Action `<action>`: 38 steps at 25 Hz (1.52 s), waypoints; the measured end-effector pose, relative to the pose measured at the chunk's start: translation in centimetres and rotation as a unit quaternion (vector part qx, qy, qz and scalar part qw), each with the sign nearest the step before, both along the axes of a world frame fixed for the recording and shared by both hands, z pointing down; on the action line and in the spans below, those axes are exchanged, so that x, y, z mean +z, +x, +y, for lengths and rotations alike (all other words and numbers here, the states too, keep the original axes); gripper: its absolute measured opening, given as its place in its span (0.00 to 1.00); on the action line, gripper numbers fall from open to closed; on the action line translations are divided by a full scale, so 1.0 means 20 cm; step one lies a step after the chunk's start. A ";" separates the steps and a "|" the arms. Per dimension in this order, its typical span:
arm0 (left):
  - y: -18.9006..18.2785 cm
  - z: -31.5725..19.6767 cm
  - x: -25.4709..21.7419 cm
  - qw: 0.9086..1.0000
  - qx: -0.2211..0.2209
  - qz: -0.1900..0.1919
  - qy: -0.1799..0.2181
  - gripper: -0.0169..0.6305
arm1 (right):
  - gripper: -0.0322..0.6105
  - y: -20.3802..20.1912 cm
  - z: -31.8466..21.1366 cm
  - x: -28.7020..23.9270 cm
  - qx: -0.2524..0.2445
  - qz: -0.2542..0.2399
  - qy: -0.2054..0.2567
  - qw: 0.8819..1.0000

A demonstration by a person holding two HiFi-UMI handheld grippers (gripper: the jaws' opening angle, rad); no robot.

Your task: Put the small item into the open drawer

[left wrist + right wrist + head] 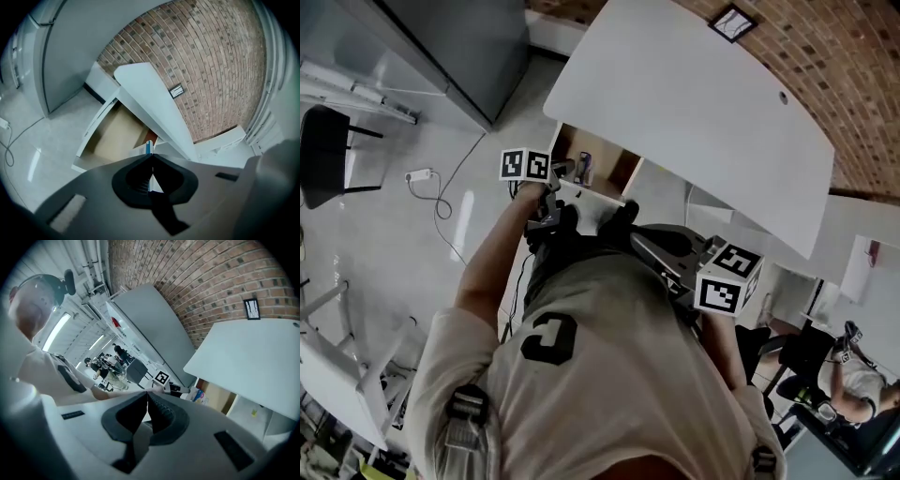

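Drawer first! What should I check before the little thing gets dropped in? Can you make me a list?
1. The drawer is open: ok. Its bare wooden bottom shows under the white table.
2. Grip on the small item: ok. The left tool is shut on it, and a blue-and-white edge pokes past the tips.
3. The small item is right above the opening: cannot tell. The drawer looks ahead of and below the left tool.
4. Space inside the drawer: ok. Most of the bottom is bare.
5. The right tool is out of the way: ok. It is shut, empty and held back by the person's side.
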State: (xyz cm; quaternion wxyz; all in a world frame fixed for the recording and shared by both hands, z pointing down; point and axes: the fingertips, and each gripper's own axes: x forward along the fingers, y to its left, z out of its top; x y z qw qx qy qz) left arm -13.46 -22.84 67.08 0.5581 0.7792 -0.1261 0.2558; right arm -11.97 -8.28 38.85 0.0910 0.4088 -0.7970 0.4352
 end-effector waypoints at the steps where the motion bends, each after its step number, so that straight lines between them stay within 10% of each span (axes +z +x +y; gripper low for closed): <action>1: 0.04 0.01 0.02 1.000 0.007 0.002 -0.006 0.03 | 0.06 0.03 0.02 0.00 0.013 0.003 -0.003 1.000; 18: 0.50 0.05 0.40 0.996 0.033 -0.022 -0.082 0.03 | 0.06 0.33 0.08 0.14 0.055 -0.005 -0.080 0.995; 25: 0.49 -0.02 0.62 0.995 -0.019 -0.049 -0.090 0.03 | 0.06 0.38 0.09 0.23 0.054 -0.009 -0.120 0.991; 38: 0.38 -0.14 0.79 0.988 -0.035 -0.144 0.042 0.03 | 0.06 0.38 0.17 0.32 0.067 -0.035 -0.147 0.986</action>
